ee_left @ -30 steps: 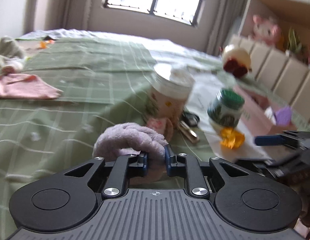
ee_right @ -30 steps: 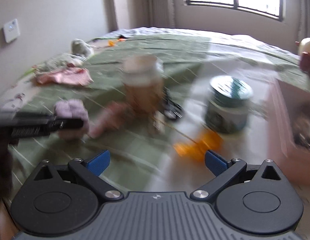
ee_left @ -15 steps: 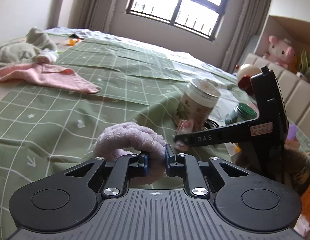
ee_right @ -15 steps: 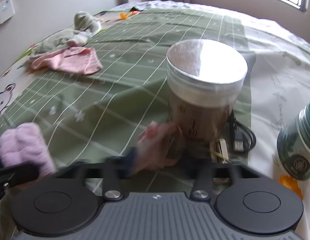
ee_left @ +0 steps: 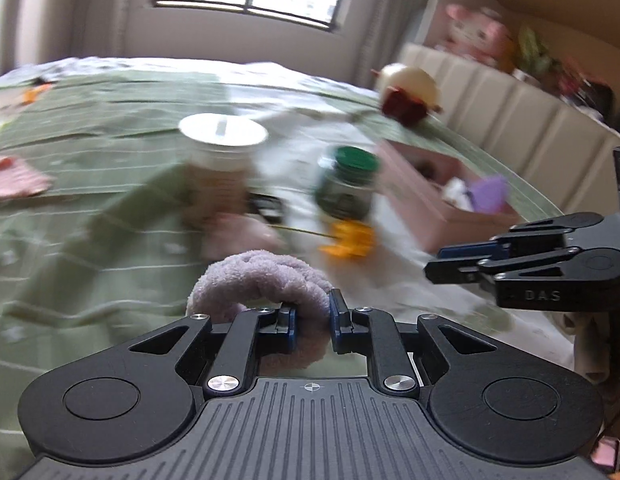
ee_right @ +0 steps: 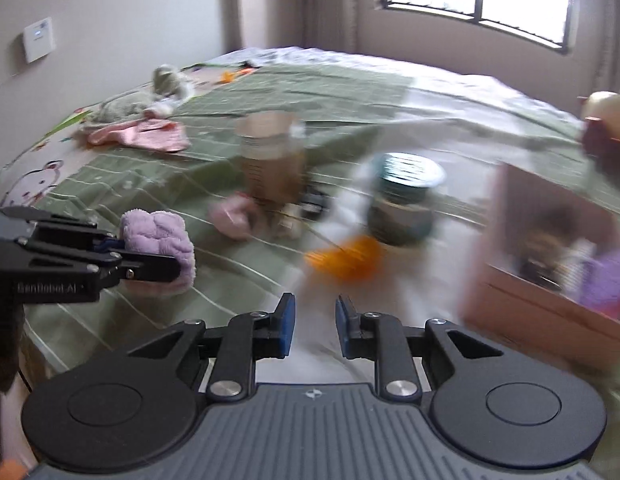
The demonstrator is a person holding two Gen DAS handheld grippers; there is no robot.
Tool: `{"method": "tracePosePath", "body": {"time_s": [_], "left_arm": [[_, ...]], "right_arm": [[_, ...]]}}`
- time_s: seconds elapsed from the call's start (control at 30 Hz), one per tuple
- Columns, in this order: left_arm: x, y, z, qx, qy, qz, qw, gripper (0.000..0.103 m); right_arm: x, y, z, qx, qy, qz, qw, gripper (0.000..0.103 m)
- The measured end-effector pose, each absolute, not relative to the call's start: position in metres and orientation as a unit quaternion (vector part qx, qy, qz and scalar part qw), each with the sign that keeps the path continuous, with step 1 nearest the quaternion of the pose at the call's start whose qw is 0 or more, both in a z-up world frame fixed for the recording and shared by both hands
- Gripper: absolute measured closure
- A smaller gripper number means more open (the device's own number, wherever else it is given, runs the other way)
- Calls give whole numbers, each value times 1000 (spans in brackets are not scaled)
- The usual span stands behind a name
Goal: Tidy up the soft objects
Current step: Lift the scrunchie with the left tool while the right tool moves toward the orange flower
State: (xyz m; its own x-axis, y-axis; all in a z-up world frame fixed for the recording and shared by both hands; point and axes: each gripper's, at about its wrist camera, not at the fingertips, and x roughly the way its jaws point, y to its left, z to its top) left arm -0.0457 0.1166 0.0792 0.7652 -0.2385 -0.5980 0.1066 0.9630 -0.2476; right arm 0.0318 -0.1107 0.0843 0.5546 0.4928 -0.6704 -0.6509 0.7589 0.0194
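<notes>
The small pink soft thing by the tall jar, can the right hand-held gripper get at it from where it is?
Probably yes. The right hand-held gripper holds nothing, its jaws a little apart, and bare bedspread lies between it and the pink soft thing. The tall jar stands close behind it, so approach low from the front.

A fluffy lilac sock, bunched into a loop, sits pinched above the green bedspread.
</notes>
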Motion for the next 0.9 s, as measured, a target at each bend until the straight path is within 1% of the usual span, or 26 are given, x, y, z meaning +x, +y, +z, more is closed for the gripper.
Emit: {"method": "tracePosePath", "body": {"time_s": [0.2, 0.3, 0.4, 0.47, 0.53, 0.57, 0.6, 0.8, 0.9], "left_arm": [[-25, 39, 76, -74, 360, -172, 914, 85], [-18, 4, 72, -66, 368, -205, 905, 85], [-18, -11, 67, -71, 371, -218, 900, 85], [-20, -6, 65, -81, 372, -209, 901, 85], [-26, 9, 67, -87, 369, -185, 907, 85], [-29, 19, 70, -89, 366, -169, 911, 85], [-32, 33, 73, -94, 360, -148, 917, 85], [-54, 116, 87, -143, 327, -21, 934, 85], [-64, 141, 86, -167, 319, -2, 933, 85]], "right_arm": [[16, -197, 85, -106, 328, 269, 899, 81], [12, -224, 82, -95, 330, 252, 905, 81], [13, -236, 77, -82, 336, 247, 905, 81], [18, -234, 75, -70, 340, 251, 903, 73], [23, -225, 73, -53, 341, 260, 902, 41], [27, -217, 73, -46, 337, 267, 901, 37], [29, -206, 73, -41, 331, 276, 901, 35], [53, -118, 80, -48, 318, 344, 882, 35], [58, -107, 86, -50, 313, 362, 876, 35]]}}
